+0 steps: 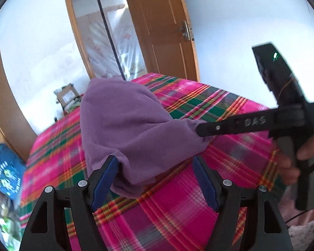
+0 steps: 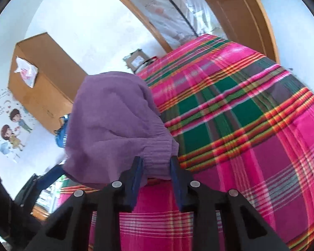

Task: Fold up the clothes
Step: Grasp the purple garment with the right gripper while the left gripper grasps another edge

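1. Bag in blue with a printed design is sitting way off to the left of the left gripper's fingers, down past the edge of the bed. It's pretty blurry, so I can't read the print.

2. The left gripper is showing both blue-padded fingers spread wide apart. The left pad is touching the lower edge of the cloth, and the right pad is sitting clear of it, so nothing is actually being pinched there.

3. The purple garment is hanging bunched up just ahead of and between those fingers, draping down over the pink plaid bedspread. It looks like soft fleece.

4. The right gripper is coming in from the right in the left wrist view, and its tips are pinching a corner of the garment, pulling it into a taut point.

5. A hand is wrapping around that gripper's handle at the far right.

6. In the right wrist view, the right gripper's fingers are closing on a ribbed hem of the garment, with cloth sitting between the pads and piling up ahead of them.

7. A wooden door is standing open beyond the fingers, behind the bed.
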{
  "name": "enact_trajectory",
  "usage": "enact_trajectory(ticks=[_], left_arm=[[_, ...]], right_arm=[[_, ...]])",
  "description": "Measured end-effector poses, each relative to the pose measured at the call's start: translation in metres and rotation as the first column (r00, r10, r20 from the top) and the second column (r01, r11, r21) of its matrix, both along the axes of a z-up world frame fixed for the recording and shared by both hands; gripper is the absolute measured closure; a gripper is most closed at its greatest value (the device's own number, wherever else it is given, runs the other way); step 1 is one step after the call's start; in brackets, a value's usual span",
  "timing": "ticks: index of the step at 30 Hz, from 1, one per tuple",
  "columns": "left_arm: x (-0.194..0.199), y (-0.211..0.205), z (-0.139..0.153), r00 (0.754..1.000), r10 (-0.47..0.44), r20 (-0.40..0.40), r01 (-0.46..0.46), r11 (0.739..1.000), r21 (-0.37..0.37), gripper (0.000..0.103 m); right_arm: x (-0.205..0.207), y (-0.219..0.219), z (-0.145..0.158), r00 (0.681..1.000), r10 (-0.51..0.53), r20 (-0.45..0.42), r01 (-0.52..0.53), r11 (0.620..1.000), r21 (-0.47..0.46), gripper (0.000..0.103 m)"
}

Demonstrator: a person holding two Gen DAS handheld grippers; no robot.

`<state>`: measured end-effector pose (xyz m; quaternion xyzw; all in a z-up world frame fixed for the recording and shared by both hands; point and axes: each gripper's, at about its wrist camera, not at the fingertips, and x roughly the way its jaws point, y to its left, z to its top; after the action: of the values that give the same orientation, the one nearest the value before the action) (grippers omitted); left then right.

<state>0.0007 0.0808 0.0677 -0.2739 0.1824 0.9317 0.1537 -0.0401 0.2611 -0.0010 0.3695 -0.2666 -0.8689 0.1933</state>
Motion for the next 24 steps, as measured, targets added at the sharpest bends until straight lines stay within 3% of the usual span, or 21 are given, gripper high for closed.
enact_trajectory(ticks=[4, 5, 6, 13, 21, 24], left_arm=[[0.002, 0.005, -0.001, 0.998, -0.03, -0.059, 0.027, 0.998, -0.057, 0.027], [0.001, 0.006, -0.001, 0.997, -0.035, -0.071, 0.03, 0.997, -0.075, 0.027], [0.0, 0.007, -0.001, 0.996, -0.033, -0.08, 0.026, 0.996, -0.089, 0.027], [-0.019, 0.011, 0.003, 0.993, 0.017, -0.121, -0.03, 0.993, -0.11, 0.027], [-0.027, -0.007, 0.024, 0.973, 0.016, -0.229, -0.038, 0.995, -0.096, 0.027], [-0.027, -0.007, 0.028, 0.965, -0.029, -0.261, -0.004, 0.992, -0.126, 0.027]], right_arm=[[-0.009, 0.002, 0.012, 1.0, 0.023, -0.021, -0.024, 0.997, -0.072, 0.077], [-0.012, 0.003, 0.015, 0.999, 0.028, -0.027, -0.03, 0.996, -0.089, 0.091], [-0.014, 0.003, 0.018, 0.999, 0.033, -0.032, -0.037, 0.994, -0.107, 0.097], [-0.03, -0.022, 0.049, 0.987, 0.117, -0.105, -0.128, 0.986, -0.102, 0.097], [-0.043, -0.048, 0.052, 0.977, 0.185, -0.106, -0.196, 0.975, -0.101, 0.097], [-0.045, -0.05, 0.049, 0.978, 0.186, -0.094, -0.197, 0.974, -0.113, 0.097]])
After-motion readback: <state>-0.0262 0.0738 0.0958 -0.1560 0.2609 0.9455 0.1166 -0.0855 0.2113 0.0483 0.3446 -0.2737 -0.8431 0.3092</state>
